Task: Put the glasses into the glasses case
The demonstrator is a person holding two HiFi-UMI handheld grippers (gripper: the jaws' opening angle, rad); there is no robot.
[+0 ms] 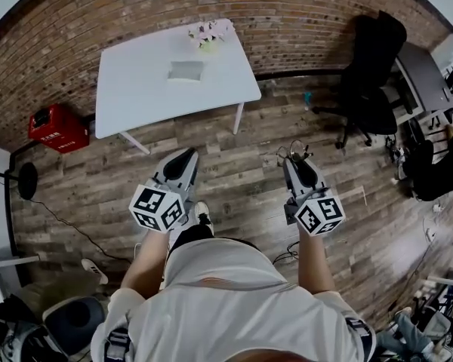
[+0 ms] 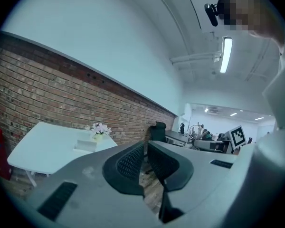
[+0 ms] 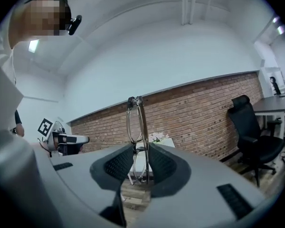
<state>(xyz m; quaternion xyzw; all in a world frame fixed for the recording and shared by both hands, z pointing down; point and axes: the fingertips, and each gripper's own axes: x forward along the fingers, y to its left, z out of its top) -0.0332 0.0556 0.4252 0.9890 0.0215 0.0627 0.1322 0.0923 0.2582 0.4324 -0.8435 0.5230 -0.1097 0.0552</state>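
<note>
The glasses (image 3: 137, 127) are standing upright and folded between the 2 jaws of the right gripper (image 3: 141, 150), whose ribbed pads are pressing on the thin metal frame from both sides, with the upper half of the frame sticking up above the jaw tips. In the head view the wire frame (image 1: 296, 151) is poking out just past the right gripper (image 1: 299, 164), which is pointing toward the table, over the wooden floor (image 1: 241, 187).

The left gripper (image 2: 146, 146) is holding nothing; its 2 pads are sitting together with only a sliver of gap, and in the head view it (image 1: 184, 158) is hanging level with the right one, the 2 well apart.

The glasses case (image 1: 186, 70), a pale rectangular thing, is lying on the white table (image 1: 136, 89), well away from both grippers. A small pot of flowers (image 1: 204, 35) is standing behind it near the table's far edge, close to the brick wall (image 1: 98, 21). A red box (image 1: 57, 127) is sitting on the floor left of the table, and a black office chair (image 1: 374, 74) is standing off to the right.
</note>
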